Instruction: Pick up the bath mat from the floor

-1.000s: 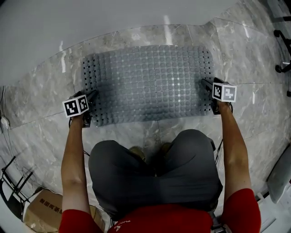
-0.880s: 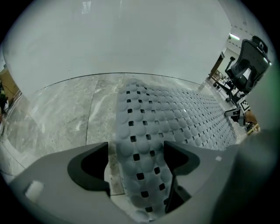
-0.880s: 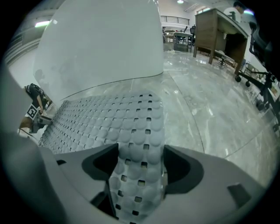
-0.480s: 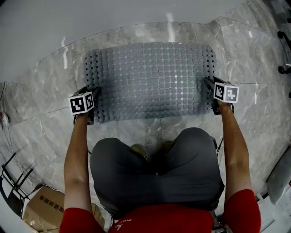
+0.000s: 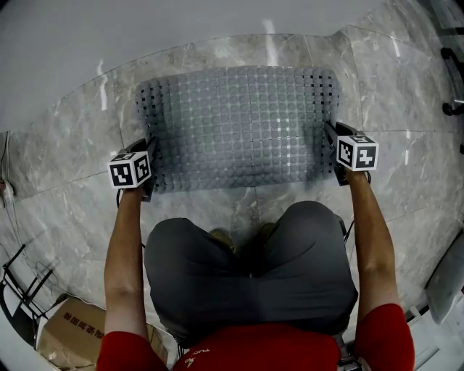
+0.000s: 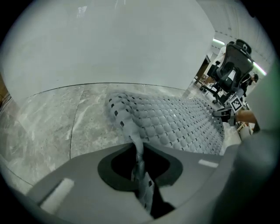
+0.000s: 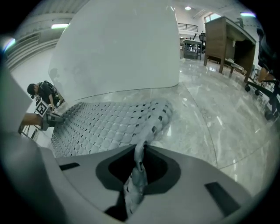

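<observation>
Two things stand at the marble floor's point(image 5: 65, 163) fringes: a cardboard box point(image 5: 69, 330) near the person's left elbow and an office chair point(image 6: 229, 70) past the mat's right end. Neither is in the way. The grey bath mat point(image 5: 239, 127) lies near the white wall point(image 5: 145, 22). The left gripper point(image 5: 150, 150) and right gripper point(image 5: 328, 135) have just been closing and now pinch its short edges, which are drawn up off the floor.
</observation>
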Demonstrator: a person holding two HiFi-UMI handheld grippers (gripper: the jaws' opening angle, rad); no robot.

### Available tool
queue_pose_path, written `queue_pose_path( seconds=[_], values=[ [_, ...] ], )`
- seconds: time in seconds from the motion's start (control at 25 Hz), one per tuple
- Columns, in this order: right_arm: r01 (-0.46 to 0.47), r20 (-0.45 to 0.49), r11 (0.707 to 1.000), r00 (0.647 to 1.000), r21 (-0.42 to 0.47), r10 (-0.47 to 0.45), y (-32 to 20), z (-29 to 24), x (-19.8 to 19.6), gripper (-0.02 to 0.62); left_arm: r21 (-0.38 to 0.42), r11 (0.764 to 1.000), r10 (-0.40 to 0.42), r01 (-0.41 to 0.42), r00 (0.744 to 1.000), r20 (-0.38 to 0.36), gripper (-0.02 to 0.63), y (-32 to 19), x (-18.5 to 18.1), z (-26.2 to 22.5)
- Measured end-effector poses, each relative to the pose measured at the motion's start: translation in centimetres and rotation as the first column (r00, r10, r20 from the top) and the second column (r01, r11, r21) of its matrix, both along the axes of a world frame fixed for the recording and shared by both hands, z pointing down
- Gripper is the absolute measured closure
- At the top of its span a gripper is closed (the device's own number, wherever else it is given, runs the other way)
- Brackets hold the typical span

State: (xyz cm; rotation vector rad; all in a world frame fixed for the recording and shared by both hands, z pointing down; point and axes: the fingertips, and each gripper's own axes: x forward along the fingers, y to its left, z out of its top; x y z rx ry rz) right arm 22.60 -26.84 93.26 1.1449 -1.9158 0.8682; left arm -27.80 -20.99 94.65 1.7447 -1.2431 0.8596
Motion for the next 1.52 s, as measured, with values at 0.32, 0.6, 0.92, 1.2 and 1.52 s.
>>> queue_pose_path(
  seconds=[0.32, 0.6, 0.92, 1.2, 1.52],
  values=[
    [0.016, 0.078, 0.994, 0.997, 0.111, -0.024, 1.2, -5.0, -1.9, 0.555, 0.119, 0.992, 0.047, -0.039, 0.996, -0.073, 0.566, 0.4, 1.6, -4.5],
    [0.029, 0.152, 0.979, 0.986, 0.204, -0.061, 2.5, -11.0, -4.1, 0.555, 0.248, 0.965, 0.114, -0.085, 0.988, -0.104, 0.568, 1.0, 3.4, -10.6],
    [-0.041, 0.271, 0.949, 0.961, 0.313, -0.047, 2.4, -19.4, -5.5, 0.555, 0.419, 0.908, 0.08, -0.012, 0.986, -0.146, 0.568, 0.7, 3.0, -20.2],
    [-0.062, 0.324, 0.908, 0.942, 0.414, -0.083, 1.4, -28.7, -6.6, 0.555, 0.534, 0.845, 0.051, 0.036, 0.988, -0.146, 0.568, -0.1, 2.4, -28.7],
    [-0.095, 0.393, 0.876, 0.912, 0.473, -0.113, 1.2, -39.9, -7.4, 0.555, 0.59, 0.804, 0.022, 0.066, 0.99, -0.141, 0.568, 0.6, 2.6, -38.8]
  ],
)
